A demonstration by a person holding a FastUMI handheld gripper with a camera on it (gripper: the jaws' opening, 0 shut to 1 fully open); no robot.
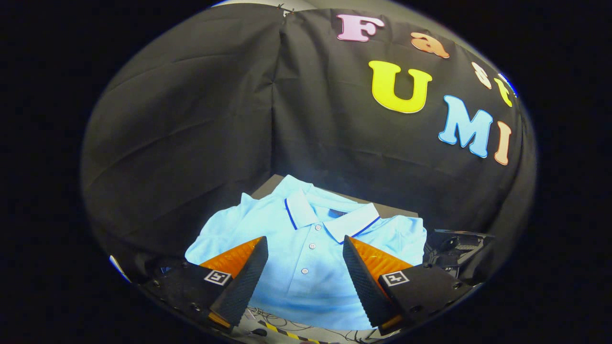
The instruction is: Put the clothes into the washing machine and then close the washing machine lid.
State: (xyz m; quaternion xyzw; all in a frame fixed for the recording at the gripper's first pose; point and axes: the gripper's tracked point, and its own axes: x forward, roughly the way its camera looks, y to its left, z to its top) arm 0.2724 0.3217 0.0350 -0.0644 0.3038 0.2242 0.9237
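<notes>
1. Light blue polo shirt (311, 239) spread flat, collar away, buttons up, on a dark surface (267, 187) before the black cloth wall.
2. Gripper (304, 246) above it, fingers wide apart, gripping nothing; button placket between the fingers (244, 279).
3. Dark equipment (454, 251) beside the shirt.

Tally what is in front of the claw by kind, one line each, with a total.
Light blue polo shirt, lying flat: 1
Buttons on its placket: 3
Dark table under the shirt: 1
Open claw, fingers apart over the shirt, touching nothing: 1
Black equipment beside the shirt, kind unclear: 1
Total: 7
</notes>
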